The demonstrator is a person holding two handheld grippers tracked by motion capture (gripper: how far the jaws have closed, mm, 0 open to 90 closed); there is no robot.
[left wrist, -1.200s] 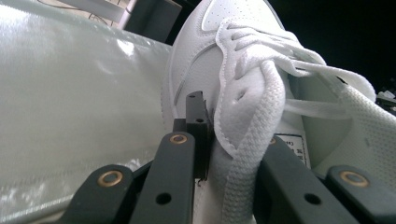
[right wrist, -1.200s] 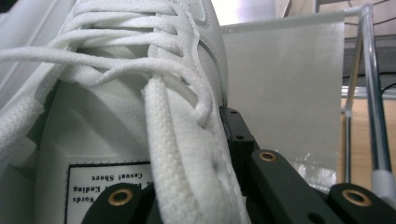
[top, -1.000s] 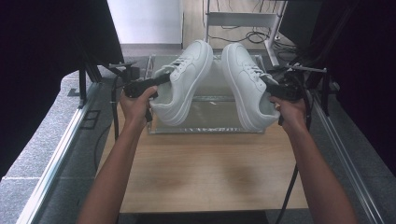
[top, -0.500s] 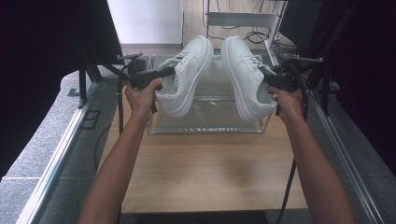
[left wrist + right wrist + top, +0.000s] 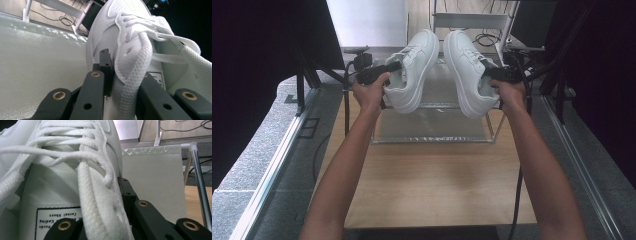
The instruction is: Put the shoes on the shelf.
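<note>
The person holds one white sneaker in each gripper, both lifted above a rack with a clear shelf (image 5: 432, 131) at the far end of the wooden table (image 5: 427, 185). The left gripper (image 5: 388, 70) is closed on the collar edge of the left shoe (image 5: 414, 67); in the left gripper view its jaws pinch only the thin padded rim beside the laces (image 5: 136, 75). The right gripper (image 5: 489, 75) is closed in the same way on the collar of the right shoe (image 5: 467, 70), with one jaw inside near the tongue label (image 5: 58, 216) and one outside.

I think the main danger is the small grip. Each shoe hangs by a soft edge with the toe pointing away, so its weight can turn it in the jaws or make it slip out and fall on the shelf. The loose laces can also catch on a jaw when it opens. The two shoes are near each other at the toes, so a small swing may knock them together. The metal frame post (image 5: 198, 180) is close on the right.
</note>
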